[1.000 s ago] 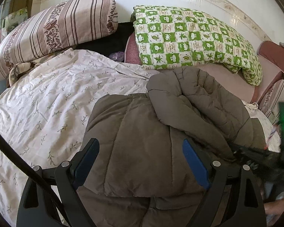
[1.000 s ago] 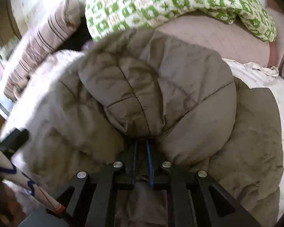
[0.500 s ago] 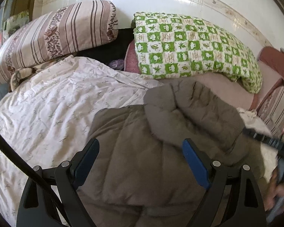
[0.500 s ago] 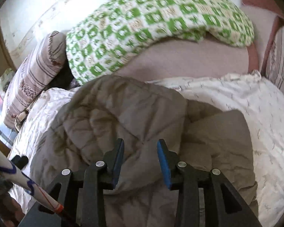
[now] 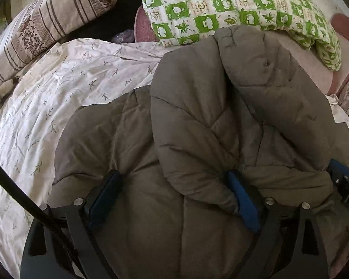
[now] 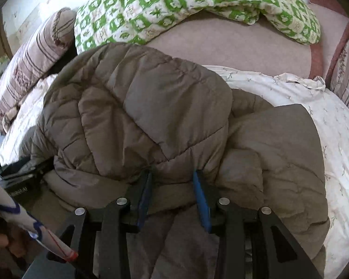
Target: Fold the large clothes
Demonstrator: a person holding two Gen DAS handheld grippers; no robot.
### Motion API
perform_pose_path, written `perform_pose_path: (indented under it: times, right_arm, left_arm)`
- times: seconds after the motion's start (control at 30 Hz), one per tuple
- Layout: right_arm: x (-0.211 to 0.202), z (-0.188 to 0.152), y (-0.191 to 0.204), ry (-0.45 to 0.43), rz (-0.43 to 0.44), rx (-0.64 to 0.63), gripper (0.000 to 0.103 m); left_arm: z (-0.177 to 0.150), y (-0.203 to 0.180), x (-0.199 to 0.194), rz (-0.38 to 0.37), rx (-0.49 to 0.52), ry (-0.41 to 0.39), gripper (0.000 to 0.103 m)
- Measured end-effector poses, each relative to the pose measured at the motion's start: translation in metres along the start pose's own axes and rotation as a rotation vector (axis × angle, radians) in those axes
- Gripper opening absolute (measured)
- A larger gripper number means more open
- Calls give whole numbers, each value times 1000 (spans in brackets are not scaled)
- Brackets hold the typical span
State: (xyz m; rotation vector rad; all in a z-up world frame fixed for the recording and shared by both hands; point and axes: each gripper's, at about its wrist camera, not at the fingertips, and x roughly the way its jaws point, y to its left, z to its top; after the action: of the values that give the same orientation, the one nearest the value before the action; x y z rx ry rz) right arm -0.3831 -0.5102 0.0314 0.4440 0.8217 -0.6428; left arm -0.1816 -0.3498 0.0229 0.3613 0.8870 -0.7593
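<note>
Left wrist view: the left gripper (image 5: 174, 186) has its 2 blue-padded jaws spread wide and still opening, pushed down into the brown puffer jacket (image 5: 197, 127). A fat fold of the jacket bulges between them, but the pads aren't pinching it. The right gripper (image 5: 342, 181) peeks in at the jacket's right edge in this view.

Right wrist view, the right gripper (image 6: 172, 179) has its jaws partly apart, tips tucked under the rolled-over upper layer of the jacket (image 6: 151, 107). Fabric sits between the pads, not squeezed as far as I can see.

The jacket lies bunched and doubled over on the white leaf-print sheet (image 5: 58, 88). Beyond the jacket is a green checked quilt (image 5: 232, 7); beyond and left of the jacket, a striped pillow (image 5: 46, 16). Pink bedding (image 6: 244, 44) lies between the jacket and the quilt.
</note>
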Motion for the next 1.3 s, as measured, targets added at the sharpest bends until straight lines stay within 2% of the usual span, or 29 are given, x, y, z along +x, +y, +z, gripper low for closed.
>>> perform_pose_path:
  times: [0.07, 0.13, 0.27, 0.43, 0.53, 0.63, 0.7, 0.8, 0.9, 0.97, 1.07, 1.3]
  right_arm:
    - [-13, 0, 3, 4, -8, 0, 41]
    - [-40, -8, 7, -27, 42, 10, 50]
    - [-94, -46, 5, -71, 72, 30, 59]
    - [-135, -104, 5, -35, 138, 98, 60]
    - [-157, -141, 16, -26, 141, 70, 60]
    - [-176, -181, 28, -13, 131, 34, 60]
    - [-183, -203, 33, -4, 123, 15, 60]
    - [-189, -226, 40, 5, 95, -8, 60]
    - [-187, -236, 43, 12, 70, -40, 62]
    - [-181, -240, 42, 23, 52, -41, 65]
    - [-172, -244, 39, 35, 52, -23, 70]
    - [-168, -253, 54, 7, -16, -113, 85]
  left_arm:
    - [-4, 2, -14, -14, -16, -18, 92]
    - [-15, 6, -37, -35, -26, -49, 92]
    - [-51, 11, -88, -55, -27, -92, 92]
    - [-108, 2, -146, -75, 30, -113, 92]
    - [-152, -5, -179, -69, 85, -120, 92]
    - [-195, -7, -203, -61, 88, -125, 92]
    - [-222, -4, -215, -28, 58, -142, 92]
    - [-254, -1, -217, 32, 25, -154, 92]
    - [-267, -2, -203, 42, 57, -90, 92]
    - [-276, 1, -194, 46, 54, -89, 92]
    - [-281, -1, -192, 61, 71, -102, 94]
    - [-283, -3, -187, 77, 74, -116, 100]
